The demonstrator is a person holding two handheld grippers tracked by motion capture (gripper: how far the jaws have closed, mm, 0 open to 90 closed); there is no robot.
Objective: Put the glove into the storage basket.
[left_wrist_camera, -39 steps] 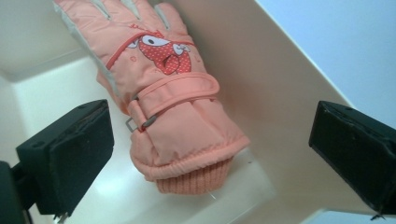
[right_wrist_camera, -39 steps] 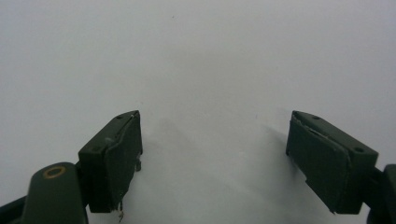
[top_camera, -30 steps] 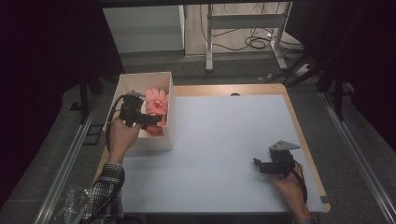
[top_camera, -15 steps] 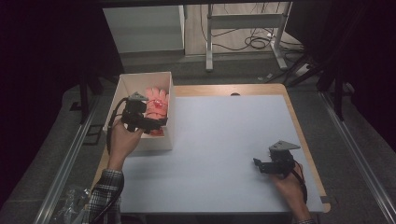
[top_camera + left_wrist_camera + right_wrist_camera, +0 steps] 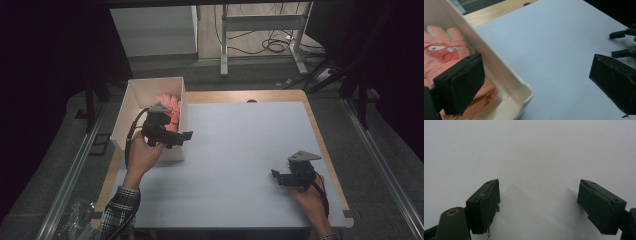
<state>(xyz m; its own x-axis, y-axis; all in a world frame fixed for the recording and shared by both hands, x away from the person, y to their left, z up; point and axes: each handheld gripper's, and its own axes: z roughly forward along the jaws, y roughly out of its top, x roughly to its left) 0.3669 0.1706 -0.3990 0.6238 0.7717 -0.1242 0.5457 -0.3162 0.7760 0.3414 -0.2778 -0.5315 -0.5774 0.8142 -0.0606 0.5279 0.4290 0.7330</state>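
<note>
While your left gripper (image 5: 184,136) hangs wide open over the white box (image 5: 131,107), beside the pink glove (image 5: 444,53), your right gripper (image 5: 278,176), far from the box, gapes empty.

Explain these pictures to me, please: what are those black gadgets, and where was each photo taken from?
A person at a table holds a hand-operated two-jaw clamp in each hand. The high view looks down on the table: the left gripper hangs over the near right corner of a white box, the right gripper sits low over the pale mat. The other two pictures come from small cameras riding on each gripper, looking along its black jaws. In the left gripper view, pink gloves lie inside the box. Both grippers are open and hold nothing; the right gripper view faces bare mat.
</note>
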